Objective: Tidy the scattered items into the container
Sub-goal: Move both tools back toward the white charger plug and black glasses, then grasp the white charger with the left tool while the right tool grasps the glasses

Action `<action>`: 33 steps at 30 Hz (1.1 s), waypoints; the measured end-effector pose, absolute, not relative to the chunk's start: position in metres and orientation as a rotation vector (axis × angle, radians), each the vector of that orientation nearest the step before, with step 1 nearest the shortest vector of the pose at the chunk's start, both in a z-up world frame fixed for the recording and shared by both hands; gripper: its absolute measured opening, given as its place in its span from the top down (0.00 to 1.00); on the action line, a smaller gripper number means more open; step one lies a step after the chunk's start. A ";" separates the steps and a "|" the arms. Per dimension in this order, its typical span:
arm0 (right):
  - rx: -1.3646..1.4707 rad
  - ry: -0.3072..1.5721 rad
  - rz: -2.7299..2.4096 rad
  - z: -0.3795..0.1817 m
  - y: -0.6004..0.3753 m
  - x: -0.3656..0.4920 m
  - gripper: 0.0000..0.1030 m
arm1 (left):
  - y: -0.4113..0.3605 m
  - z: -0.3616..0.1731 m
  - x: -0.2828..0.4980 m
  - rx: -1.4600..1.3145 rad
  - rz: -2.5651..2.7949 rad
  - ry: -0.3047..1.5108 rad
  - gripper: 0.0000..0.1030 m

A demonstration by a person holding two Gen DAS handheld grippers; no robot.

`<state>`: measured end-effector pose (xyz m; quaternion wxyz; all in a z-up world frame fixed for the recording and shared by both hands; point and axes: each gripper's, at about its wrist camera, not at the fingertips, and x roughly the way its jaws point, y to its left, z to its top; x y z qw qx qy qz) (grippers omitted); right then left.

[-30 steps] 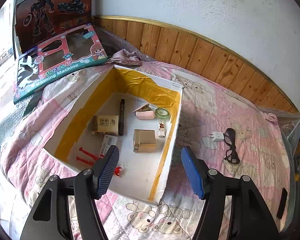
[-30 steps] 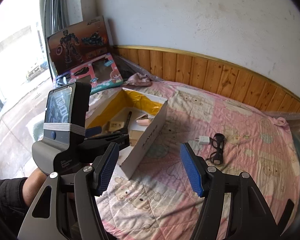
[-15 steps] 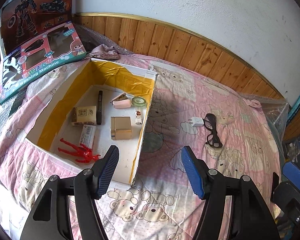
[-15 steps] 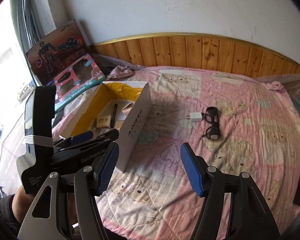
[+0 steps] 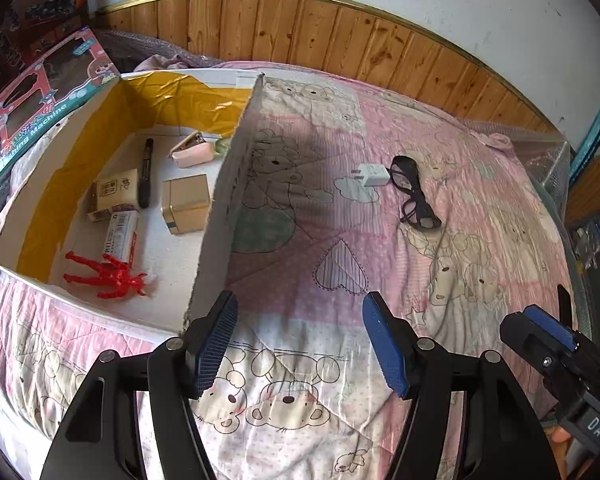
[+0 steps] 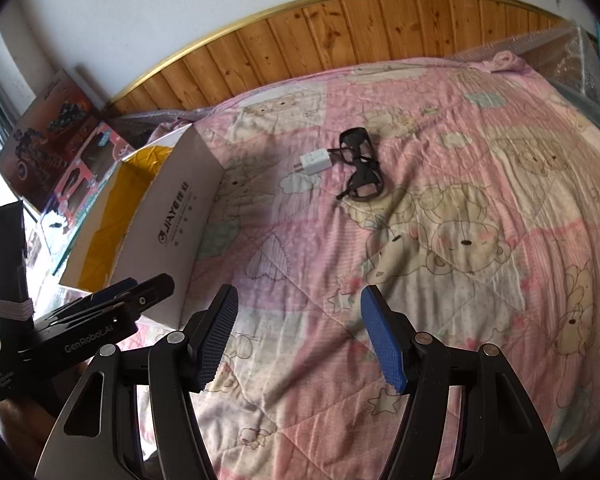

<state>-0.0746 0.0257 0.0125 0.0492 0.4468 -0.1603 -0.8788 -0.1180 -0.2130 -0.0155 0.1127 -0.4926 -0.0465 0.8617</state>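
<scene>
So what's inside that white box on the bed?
The white box holds a red toy figure, black marker, gold box, pink stapler and two small packets. Its near wall hides a greenish item.

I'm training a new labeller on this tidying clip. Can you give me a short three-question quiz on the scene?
1. True or false: the glasses already lie inside the box.
2. Which item touches the glasses? A) marker B) charger C) red figure
3. Fill in: both hand-held grippers, left and right, are ____.

Key: 1 false, they lie on the quilt; 2 B; 3 open.
</scene>
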 end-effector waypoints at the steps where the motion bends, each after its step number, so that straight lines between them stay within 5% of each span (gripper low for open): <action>1: 1.369 -0.515 -2.679 0.006 0.035 -0.076 0.35 | -0.209 -0.020 -0.119 -1.451 2.509 -0.123 0.36; 10: 1.426 -0.603 -2.666 -0.022 0.081 -0.160 0.35 | -0.172 -0.041 -0.173 -1.475 2.439 -0.123 0.36; 19: 1.539 -0.333 -2.627 -0.059 0.079 -0.284 0.35 | -0.098 -0.064 -0.306 -1.363 2.354 0.172 0.32; 28: 1.627 -0.155 -2.562 -0.105 0.082 -0.322 0.36 | -0.073 -0.127 -0.363 -1.402 2.242 0.234 0.34; 32: 1.629 -0.153 -2.564 -0.102 0.085 -0.325 0.63 | -0.059 -0.128 -0.369 -1.362 2.255 0.264 0.35; 33: 1.633 -0.161 -2.563 -0.101 0.085 -0.326 0.63 | -0.056 -0.128 -0.371 -1.357 2.263 0.279 0.47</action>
